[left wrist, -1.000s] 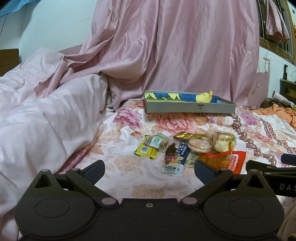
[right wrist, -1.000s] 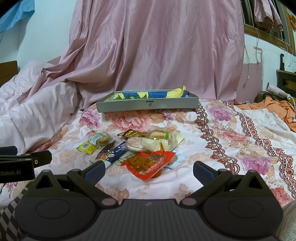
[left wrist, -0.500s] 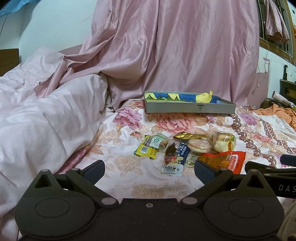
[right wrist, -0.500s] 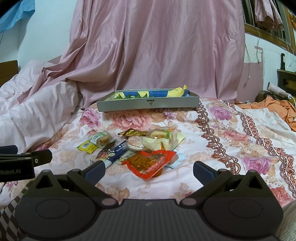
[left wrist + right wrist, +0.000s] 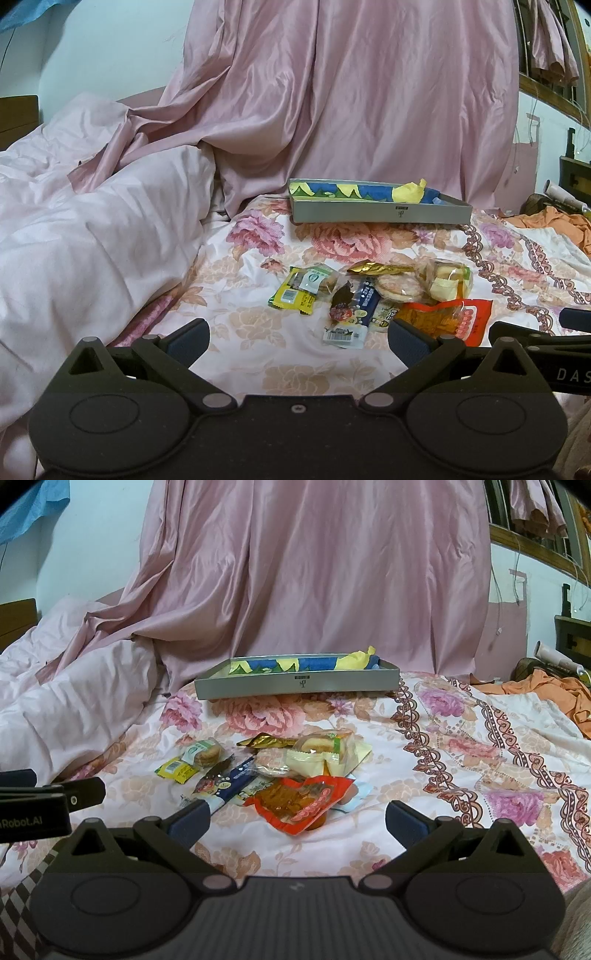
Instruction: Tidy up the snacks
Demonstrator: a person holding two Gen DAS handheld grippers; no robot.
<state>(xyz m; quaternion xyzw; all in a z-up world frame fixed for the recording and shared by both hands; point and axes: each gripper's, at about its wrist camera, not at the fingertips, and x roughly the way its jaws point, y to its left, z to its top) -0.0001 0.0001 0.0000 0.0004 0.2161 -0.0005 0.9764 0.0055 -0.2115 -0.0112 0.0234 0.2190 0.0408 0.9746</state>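
Notably, left gripper (image 5: 298, 339) stood spread and empty, right gripper (image 5: 297, 819) likewise, snacks (image 5: 280, 771) lay heaped on floral sheet (image 5: 461, 760), near grey tray (image 5: 295, 683), apart from it.

One tray (image 5: 295, 686) on the bed, beyond the right gripper. Ahead of that gripper, a pile of snacks, roughly seven, overlap hiding the exact number: one red pack (image 5: 299, 803), one blue bar (image 5: 231, 781), one gold wrapper (image 5: 266, 742), one yellow pack (image 5: 175, 770), two clear-wrapped cakes (image 5: 325, 751).
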